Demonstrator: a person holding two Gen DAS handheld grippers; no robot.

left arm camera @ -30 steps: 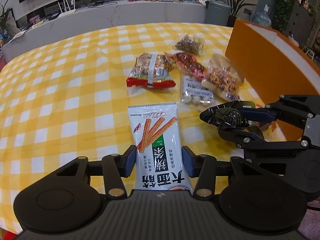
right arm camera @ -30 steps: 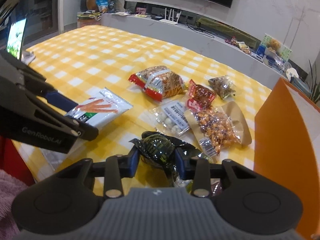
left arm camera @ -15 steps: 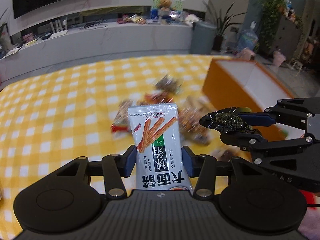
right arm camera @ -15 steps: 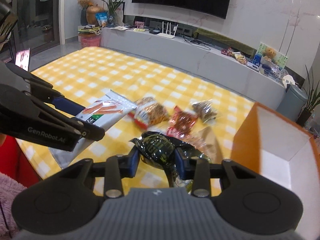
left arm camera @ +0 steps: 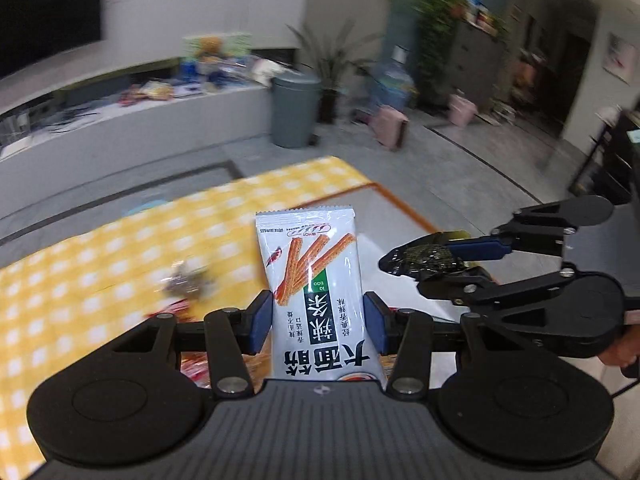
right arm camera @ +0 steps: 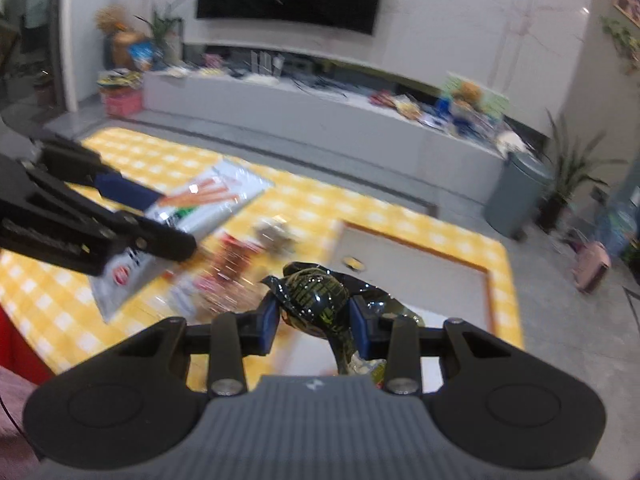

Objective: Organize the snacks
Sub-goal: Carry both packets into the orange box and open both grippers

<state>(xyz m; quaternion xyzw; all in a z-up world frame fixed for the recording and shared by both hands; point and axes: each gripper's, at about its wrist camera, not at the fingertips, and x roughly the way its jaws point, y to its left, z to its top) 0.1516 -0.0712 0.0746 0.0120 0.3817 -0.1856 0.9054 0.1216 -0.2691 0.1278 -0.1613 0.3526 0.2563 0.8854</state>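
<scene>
My left gripper (left arm camera: 318, 318) is shut on a white snack packet (left arm camera: 316, 280) printed with orange sticks, held well above the table; the packet also shows in the right wrist view (right arm camera: 192, 216). My right gripper (right arm camera: 314, 318) is shut on a black and green shiny packet (right arm camera: 316, 300), seen from the side in the left wrist view (left arm camera: 424, 258). Both hover near the orange-rimmed box (right arm camera: 490, 270), whose grey-white inside lies below and ahead. Other snack packets (right arm camera: 240, 264) lie blurred on the yellow checked tablecloth (left arm camera: 80, 264).
One small item (right arm camera: 354, 262) lies inside the box. A long grey TV bench (right arm camera: 320, 116) with clutter stands behind the table. A grey bin (left arm camera: 294, 110), plants and pink bags stand on the floor beyond.
Both grippers have risen higher and swung right toward the box, each still holding its packet. The table and snacks now sit lower and are blurred by motion.
</scene>
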